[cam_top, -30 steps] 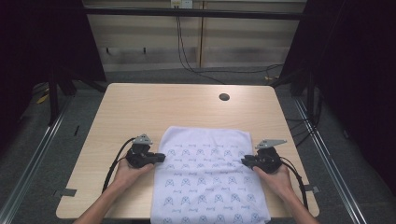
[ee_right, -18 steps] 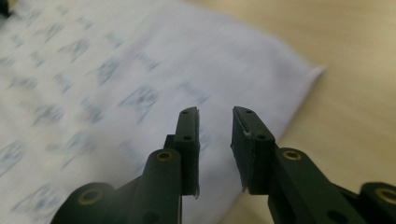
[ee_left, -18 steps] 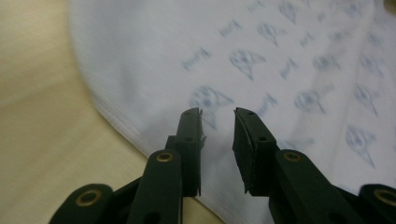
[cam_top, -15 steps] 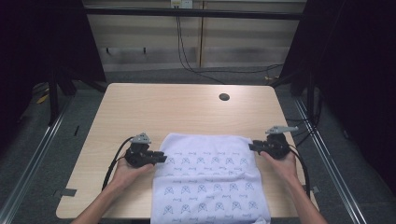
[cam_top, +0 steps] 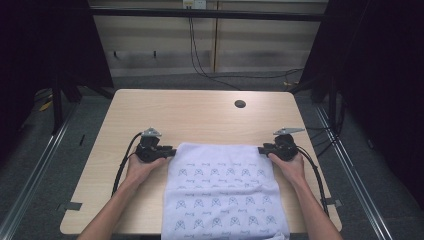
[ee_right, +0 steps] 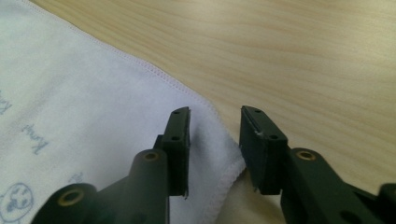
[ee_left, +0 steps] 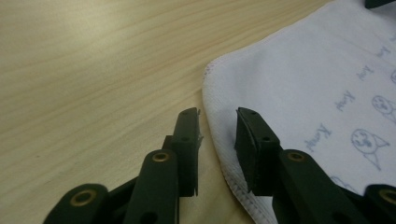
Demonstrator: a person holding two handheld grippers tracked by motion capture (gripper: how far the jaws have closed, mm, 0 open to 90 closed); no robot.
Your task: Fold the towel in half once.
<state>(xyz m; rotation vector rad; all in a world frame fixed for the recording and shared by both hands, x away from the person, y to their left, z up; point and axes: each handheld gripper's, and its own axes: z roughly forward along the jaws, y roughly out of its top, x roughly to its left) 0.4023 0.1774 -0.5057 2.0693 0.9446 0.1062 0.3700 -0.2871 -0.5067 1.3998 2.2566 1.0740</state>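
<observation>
Two claws have just been opening, and each now stands released with a far corner of the towel (cam_top: 222, 190) under its gap. It lies flat at the near middle of the bench (cam_top: 200, 112), so spreading looks done and any folding is left. Left claw (ee_left: 217, 128) sees stitching at 6 o'clock; right claw (ee_right: 215, 126) likewise. Overhead, both hands flank the far edge.

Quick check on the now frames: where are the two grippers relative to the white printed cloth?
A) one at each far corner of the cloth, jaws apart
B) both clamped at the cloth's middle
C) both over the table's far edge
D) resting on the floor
A: the left gripper and right gripper sit at the far corners of the cloth, jaws parted with no fabric pinched.
</observation>
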